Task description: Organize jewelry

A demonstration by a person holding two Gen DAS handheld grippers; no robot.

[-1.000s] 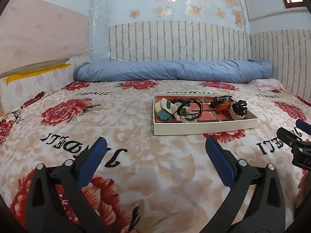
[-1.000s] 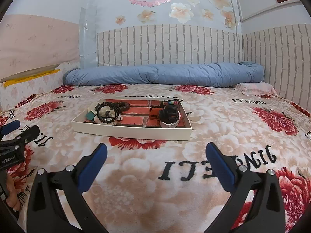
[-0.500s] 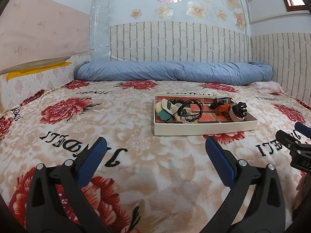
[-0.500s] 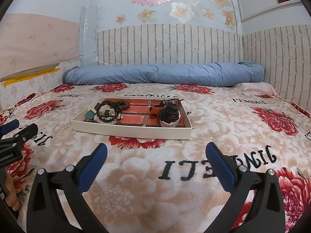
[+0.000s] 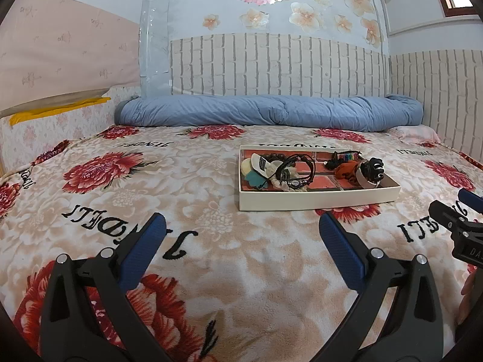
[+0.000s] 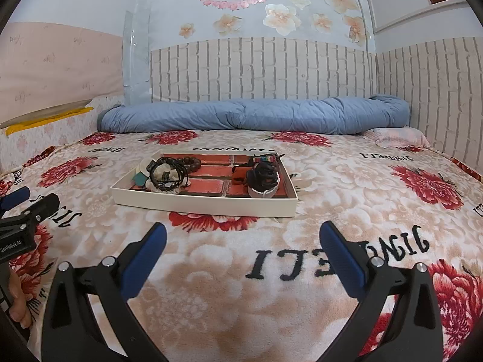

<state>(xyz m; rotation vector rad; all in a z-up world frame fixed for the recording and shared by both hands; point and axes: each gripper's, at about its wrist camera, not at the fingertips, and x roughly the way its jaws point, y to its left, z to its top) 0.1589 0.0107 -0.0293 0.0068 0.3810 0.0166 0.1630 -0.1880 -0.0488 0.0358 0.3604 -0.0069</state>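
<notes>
A shallow cream tray (image 5: 317, 202) (image 6: 205, 203) with a red brick-pattern floor lies on the bed. At its left end a pile of black cord bracelets (image 5: 297, 170) (image 6: 167, 173) lies on pale and teal pieces, with a brown bead bracelet (image 6: 190, 162) behind. At its right end sit a black bracelet on a white holder (image 5: 369, 173) (image 6: 263, 179) and an orange piece (image 5: 345, 170). My left gripper (image 5: 241, 235) is open and empty, short of the tray. My right gripper (image 6: 241, 241) is open and empty, just in front of the tray.
The bed is covered by a floral blanket (image 5: 151, 181) with black lettering. A rolled blue quilt (image 5: 271, 111) lies along the brick-pattern wall at the back. A pink pillow (image 6: 401, 135) sits at the back right. Each gripper shows at the edge of the other's view.
Both grippers have tilted up a little, so the tray sits slightly lower in both views. Nothing in the tray has moved, and both stay open.
</notes>
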